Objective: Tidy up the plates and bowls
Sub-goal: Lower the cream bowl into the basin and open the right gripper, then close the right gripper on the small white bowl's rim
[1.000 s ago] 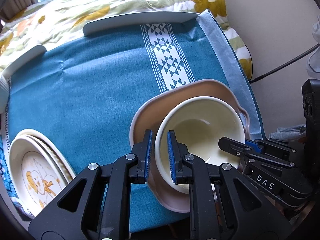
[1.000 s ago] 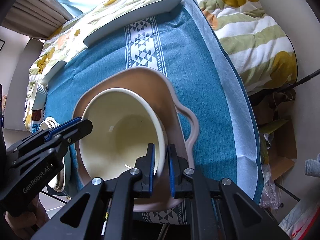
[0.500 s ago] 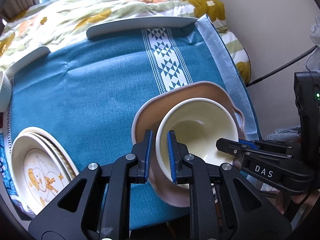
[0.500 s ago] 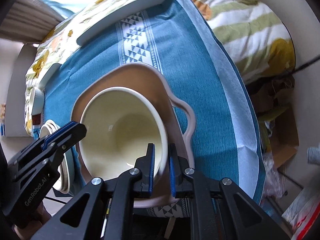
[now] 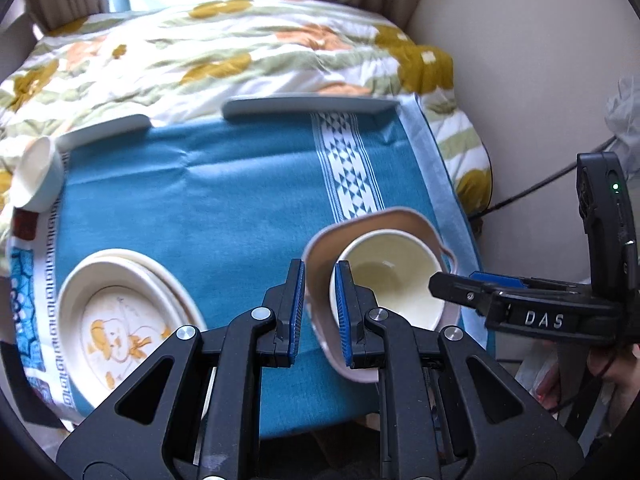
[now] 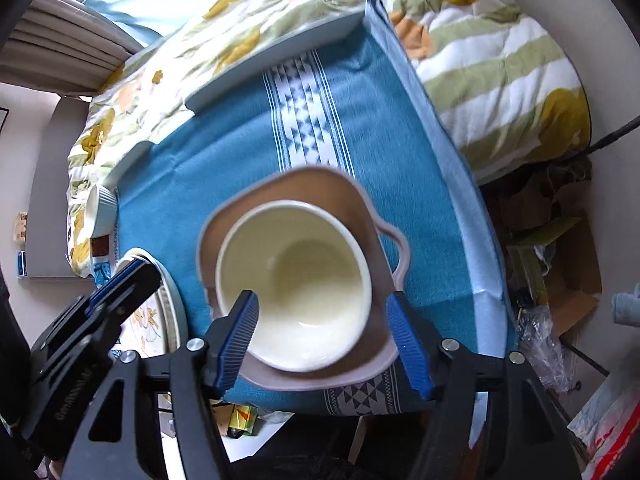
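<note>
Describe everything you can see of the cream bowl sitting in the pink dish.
The cream bowl is round, deep and glossy, apparently glazed ceramic, and empty. It sits upright inside the pink dish, toward its near side, over the blue cloth. The left gripper is shut on the dish rim right beside the bowl. The right gripper is opening, its fingers spread to either side; whether they touch the bowl is unclear.

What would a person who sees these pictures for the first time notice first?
First, the cream bowl sitting inside the pink handled dish near the right edge of the blue tablecloth. The left tool is pinching the dish's rim, while the right tool is opening, its pads apart on either side of the bowl. At the left, a stack of plates shows a cartoon bear.
</note>
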A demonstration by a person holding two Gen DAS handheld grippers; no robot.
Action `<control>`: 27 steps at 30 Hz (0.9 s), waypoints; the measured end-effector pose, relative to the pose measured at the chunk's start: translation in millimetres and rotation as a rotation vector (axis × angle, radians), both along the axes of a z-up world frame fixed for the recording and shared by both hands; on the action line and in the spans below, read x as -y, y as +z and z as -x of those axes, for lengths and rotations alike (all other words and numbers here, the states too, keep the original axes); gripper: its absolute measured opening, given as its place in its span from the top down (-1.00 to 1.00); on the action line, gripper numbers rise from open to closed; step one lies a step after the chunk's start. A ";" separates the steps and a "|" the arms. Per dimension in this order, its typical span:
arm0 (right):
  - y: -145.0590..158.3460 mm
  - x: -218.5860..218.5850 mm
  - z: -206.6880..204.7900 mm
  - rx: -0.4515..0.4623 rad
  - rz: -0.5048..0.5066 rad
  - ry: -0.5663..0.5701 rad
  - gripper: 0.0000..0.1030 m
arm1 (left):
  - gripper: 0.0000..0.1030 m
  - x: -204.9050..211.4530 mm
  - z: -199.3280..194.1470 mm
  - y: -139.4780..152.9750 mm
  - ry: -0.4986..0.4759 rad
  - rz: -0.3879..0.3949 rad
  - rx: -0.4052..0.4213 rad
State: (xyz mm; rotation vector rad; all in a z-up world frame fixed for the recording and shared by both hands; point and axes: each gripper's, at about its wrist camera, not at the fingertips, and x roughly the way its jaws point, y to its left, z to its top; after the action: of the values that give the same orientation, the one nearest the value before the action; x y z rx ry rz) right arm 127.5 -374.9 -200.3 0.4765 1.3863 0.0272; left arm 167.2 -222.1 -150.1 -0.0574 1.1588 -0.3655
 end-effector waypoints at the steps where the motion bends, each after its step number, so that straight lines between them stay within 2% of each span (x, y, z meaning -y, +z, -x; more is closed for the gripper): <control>1: 9.2 -2.6 -1.7 0.019 -0.003 0.018 -0.21 | 0.74 -9.7 3.5 10.6 0.024 0.013 0.017; 3: 27.9 -11.4 -8.8 0.064 -0.008 0.069 -0.26 | 0.73 -31.6 9.4 31.9 0.084 0.028 0.056; 4: 38.5 -17.0 -13.4 0.096 -0.018 0.102 -0.34 | 0.66 -43.3 11.8 41.7 0.114 0.033 0.076; 5: 50.3 -26.0 -18.9 0.135 -0.025 0.140 -0.67 | 0.58 -53.5 13.4 51.2 0.144 0.037 0.095; 6: 62.1 -37.6 -24.9 0.183 -0.026 0.184 -0.89 | 0.23 -66.1 15.0 60.8 0.181 0.037 0.118; 7: 75.2 -51.2 -31.4 0.240 -0.023 0.234 -0.92 | -0.42 -80.7 17.0 70.9 0.223 0.031 0.147; 9: 96.3 -77.8 -42.7 0.337 -0.020 0.321 -0.95 | -0.95 -107.8 22.1 88.5 0.301 0.014 0.218; 10: 104.9 -92.3 -48.6 0.381 -0.020 0.359 -0.98 | -0.95 -123.7 24.3 96.2 0.339 0.008 0.254; 13: 125.4 -137.9 -68.3 0.505 -0.028 0.450 -0.98 | -0.95 -173.8 20.0 105.8 0.441 -0.009 0.277; 15: 133.1 -169.0 -84.4 0.534 -0.023 0.516 -0.98 | -0.95 -209.3 14.7 106.0 0.508 -0.002 0.284; 19: 138.5 -238.3 -124.3 0.570 -0.043 0.650 -0.99 | -0.95 -286.5 -0.3 94.0 0.617 0.086 0.282; 22: 125.6 -288.8 -152.8 0.574 -0.024 0.697 -0.99 | -0.90 -331.8 -21.0 71.0 0.660 0.104 0.242; 24: 103.6 -325.8 -176.0 0.524 -0.001 0.766 -0.98 | -0.78 -357.2 -35.5 50.7 0.682 0.133 0.206; 27: 58.5 -360.4 -212.3 0.420 -0.022 0.796 -0.97 | -0.58 -386.7 -64.4 9.2 0.710 0.180 0.131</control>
State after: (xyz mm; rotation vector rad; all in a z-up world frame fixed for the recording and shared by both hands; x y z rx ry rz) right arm 339.8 -14.5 -141.8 -0.0905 1.0817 0.7487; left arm 231.6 164.6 -141.0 -0.5784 0.9039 0.1578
